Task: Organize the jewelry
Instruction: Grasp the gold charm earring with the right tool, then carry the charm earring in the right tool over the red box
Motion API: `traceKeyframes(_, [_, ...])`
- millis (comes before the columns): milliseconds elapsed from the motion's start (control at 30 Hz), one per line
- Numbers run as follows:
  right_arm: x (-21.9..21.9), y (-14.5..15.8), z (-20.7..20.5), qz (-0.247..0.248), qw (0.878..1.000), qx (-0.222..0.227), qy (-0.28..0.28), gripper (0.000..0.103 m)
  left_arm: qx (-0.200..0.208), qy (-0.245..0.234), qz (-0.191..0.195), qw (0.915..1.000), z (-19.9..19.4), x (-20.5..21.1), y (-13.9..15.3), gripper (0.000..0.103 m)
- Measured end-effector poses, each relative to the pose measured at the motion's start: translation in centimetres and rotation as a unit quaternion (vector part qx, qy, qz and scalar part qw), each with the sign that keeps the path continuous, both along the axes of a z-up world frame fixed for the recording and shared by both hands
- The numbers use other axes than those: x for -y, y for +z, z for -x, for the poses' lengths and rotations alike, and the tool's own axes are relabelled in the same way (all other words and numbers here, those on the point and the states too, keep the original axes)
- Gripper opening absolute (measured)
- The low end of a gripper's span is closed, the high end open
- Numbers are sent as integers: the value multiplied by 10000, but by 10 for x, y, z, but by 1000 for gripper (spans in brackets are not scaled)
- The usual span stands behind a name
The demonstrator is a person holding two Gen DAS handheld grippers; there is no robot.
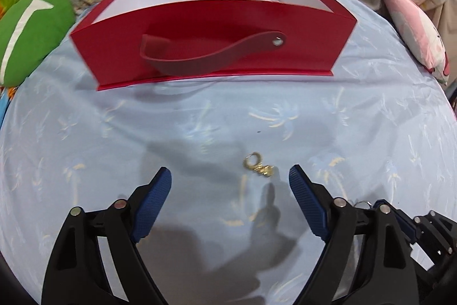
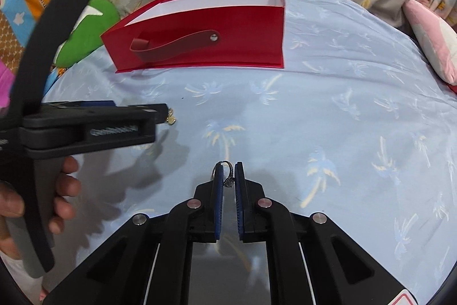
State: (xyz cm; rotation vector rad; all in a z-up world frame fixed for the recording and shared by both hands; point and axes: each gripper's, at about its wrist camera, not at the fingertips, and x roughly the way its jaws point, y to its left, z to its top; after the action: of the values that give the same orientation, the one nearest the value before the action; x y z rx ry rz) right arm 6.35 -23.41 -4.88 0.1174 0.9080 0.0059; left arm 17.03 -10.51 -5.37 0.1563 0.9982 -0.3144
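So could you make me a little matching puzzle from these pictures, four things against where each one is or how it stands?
Things:
1. silver ring
2. gold jewelry piece
3. red box
4. left gripper

States:
A. standing open-topped at the far side of the blue sheet
B. lying loose on the sheet
C. pinched in the right gripper
D. jaws wide apart, holding nothing

Pairs: 1-C, 2-B, 3-A, 4-D

both wrist views look steeply down, close, sharing the red box [image 1: 214, 42] and bedsheet [image 1: 200, 116].
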Motion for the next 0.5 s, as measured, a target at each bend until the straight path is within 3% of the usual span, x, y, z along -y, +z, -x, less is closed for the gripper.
traceKeyframes(133, [12,1,2,-47,9999,12,-120,7,-176,-104,-34,9998,-5,16,-14,61])
traceKeyframes(267, [18,2,4,-96,9998,29,-196,7,73,-100,-189,9997,-2,21,-16,53])
traceKeyframes(367, [21,2,3,-124,9997,43,-217,7,149,-85,-198,9997,-2,19,-14,37])
traceKeyframes(433, [21,3,2,-144,9997,50,-216,7,150,-80,-194,9997,-2,17,-13,18])
traceKeyframes(500, [21,3,3,-169,9996,60,-219,7,86,-95,-107,9999,-3,12,-12,12])
